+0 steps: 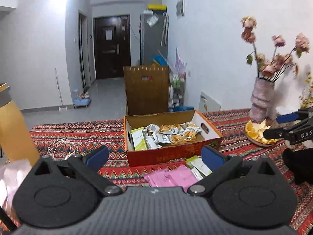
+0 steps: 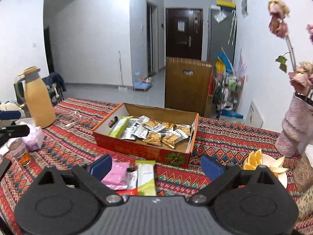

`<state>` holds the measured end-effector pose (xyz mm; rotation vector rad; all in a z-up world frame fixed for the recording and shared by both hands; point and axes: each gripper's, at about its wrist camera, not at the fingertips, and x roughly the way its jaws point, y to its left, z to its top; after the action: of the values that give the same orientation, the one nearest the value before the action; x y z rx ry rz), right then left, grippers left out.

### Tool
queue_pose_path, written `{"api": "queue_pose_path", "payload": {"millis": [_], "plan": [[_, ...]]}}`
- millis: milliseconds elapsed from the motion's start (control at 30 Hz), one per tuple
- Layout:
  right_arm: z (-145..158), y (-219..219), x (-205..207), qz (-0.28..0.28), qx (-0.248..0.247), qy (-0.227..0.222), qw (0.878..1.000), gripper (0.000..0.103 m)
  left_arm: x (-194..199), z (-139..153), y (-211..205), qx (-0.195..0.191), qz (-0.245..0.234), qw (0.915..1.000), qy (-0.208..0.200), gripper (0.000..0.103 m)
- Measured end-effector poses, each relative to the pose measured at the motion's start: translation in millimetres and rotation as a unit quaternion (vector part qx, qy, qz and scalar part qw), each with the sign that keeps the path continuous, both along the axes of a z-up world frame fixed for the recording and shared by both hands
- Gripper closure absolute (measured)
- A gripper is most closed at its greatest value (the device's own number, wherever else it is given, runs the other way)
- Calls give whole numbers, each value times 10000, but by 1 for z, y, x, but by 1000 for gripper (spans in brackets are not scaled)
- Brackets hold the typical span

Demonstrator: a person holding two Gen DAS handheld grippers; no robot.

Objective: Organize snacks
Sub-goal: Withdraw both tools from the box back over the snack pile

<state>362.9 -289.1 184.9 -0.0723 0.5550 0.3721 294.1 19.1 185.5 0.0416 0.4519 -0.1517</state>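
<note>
Two wrist views over a table covered with a red, zigzag-patterned woven cloth. At its middle stands a shallow red cardboard box with an open top and cut-out handles, the evident destination for the snacks. Inside lie a cluster of gold and silver foil snack packets and, along one side wall, a white-and-green carton-like pack.

Still outside, on the cloth just in front of the box's near wall, lies a small loose group: flat pink sachets, a long white-and-green pouch, and a scrap of red wrapper barely visible at the housing edge in the right view. These appear to be what is left to sort.

The left gripper has its blue-padded jaws spread wide with nothing between them; it hangs above the loose group, pointed towards the box. The right gripper likewise stands released and empty, its fingers flanking the pouch and sachets from above without touching them.

Judged from this layout, the task is well advanced: most packets are boxed, a handful remain. Bystanders: a tan jug with a grey lid, a pink ribbed vase of dried flowers, a plate of orange slices.
</note>
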Motion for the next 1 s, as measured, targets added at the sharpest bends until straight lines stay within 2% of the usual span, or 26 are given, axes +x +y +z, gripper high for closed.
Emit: {"api": "queue_pose_path", "payload": {"millis": [167,233,367,500,667,800,867,1000], "plan": [[-14,3,-69,87,82,-378,9992,3,-68,-19,6,-310,-167,9993,-149,0],[-21,3,-97,104,170,-517,9985,0,-91,-32,9,-241,-283,9990,-240,0],[-44,3,-148,210,289,-660,9972,0,-129,-60,12,-186,-92,9994,-290,0],[-77,3,-184,84,360,-570,9977,0,-155,-93,11,-151,43,9998,-74,0],[-129,6,-216,-133,489,-304,9983,0,-173,-130,12,-282,147,9988,368,0],[-163,6,-226,-253,583,59,9980,0,-172,-156,6,-98,154,9967,786,0],[-174,6,-225,-276,478,199,9983,0,-165,-169,0,11,107,9945,1041,0],[-184,4,-218,-419,370,345,9978,0,-159,-182,-3,-13,62,9923,1234,0]]}}
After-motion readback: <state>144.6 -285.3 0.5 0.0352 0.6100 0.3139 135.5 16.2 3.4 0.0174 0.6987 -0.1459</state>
